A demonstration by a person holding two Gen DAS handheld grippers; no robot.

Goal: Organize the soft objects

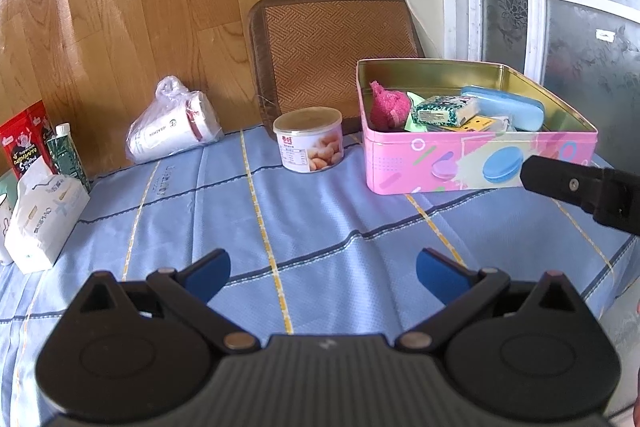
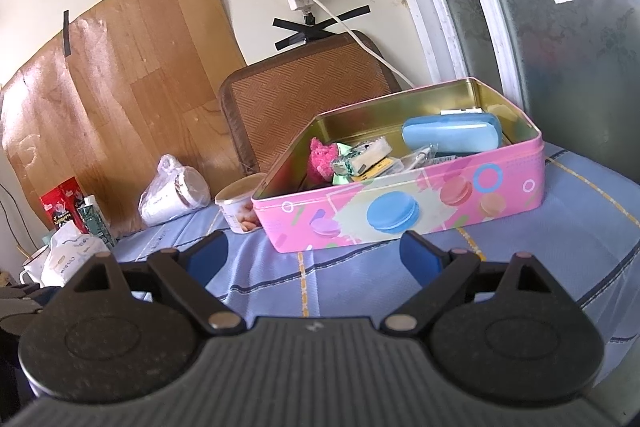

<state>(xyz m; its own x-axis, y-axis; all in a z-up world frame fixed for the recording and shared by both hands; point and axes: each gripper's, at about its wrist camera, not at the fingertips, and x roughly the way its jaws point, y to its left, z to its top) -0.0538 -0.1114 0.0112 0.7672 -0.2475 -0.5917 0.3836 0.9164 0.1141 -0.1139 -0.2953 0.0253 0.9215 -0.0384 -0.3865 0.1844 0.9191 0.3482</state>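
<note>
Both grippers, left gripper (image 1: 323, 267) and right gripper (image 2: 312, 254), spread apart and empty. Fuzzy pink soft toy (image 1: 385, 105) sits inside open pink macaron-print tin (image 1: 480, 163) (left corner). Between picks, likely; next needs a fresh soft target, maybe white tissue pack (image 1: 40, 215).

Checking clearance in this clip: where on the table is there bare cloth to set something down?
Bare cloth lies between the left gripper, snack can and pink tin. Crowded: the tin's inside, and the left edge by the tissue pack and cartons.
</note>
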